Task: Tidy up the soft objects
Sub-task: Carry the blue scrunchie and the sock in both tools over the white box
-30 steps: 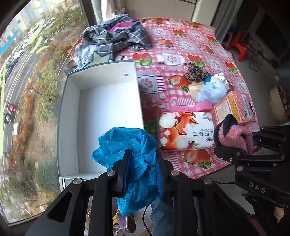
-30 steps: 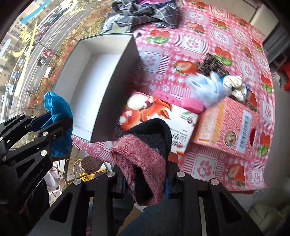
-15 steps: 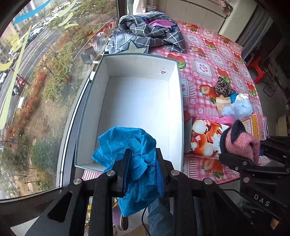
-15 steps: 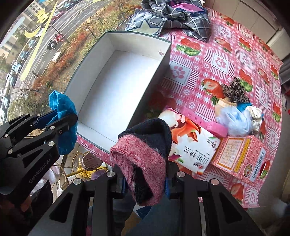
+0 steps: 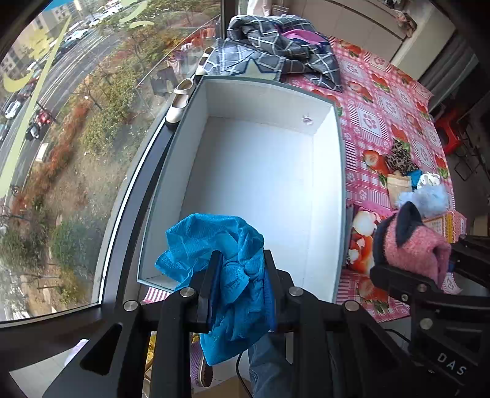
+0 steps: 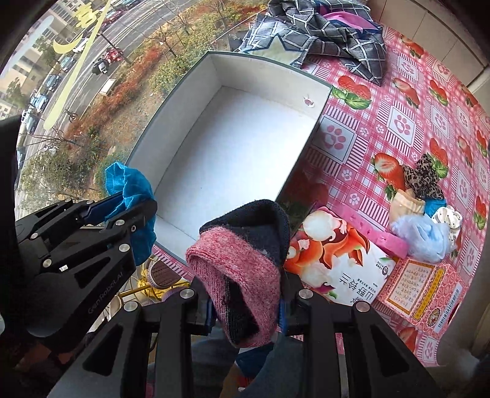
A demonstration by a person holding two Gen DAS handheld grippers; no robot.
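Carrying: my left gripper (image 5: 240, 275) pinches blue cloth (image 5: 214, 245), right gripper (image 6: 245, 306) the pink sock (image 6: 242, 275); next prob. drop both into white box (image 5: 266, 183).

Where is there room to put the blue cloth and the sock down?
Inside the white box nothing lies. Bare tablecloth runs between it and the plaid clothes. It is crowded by the tissue pack and small cloth pile.

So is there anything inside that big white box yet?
No, the white box shows only its bare floor, while the blue cloth and the pink sock are both pinched in the tongs.
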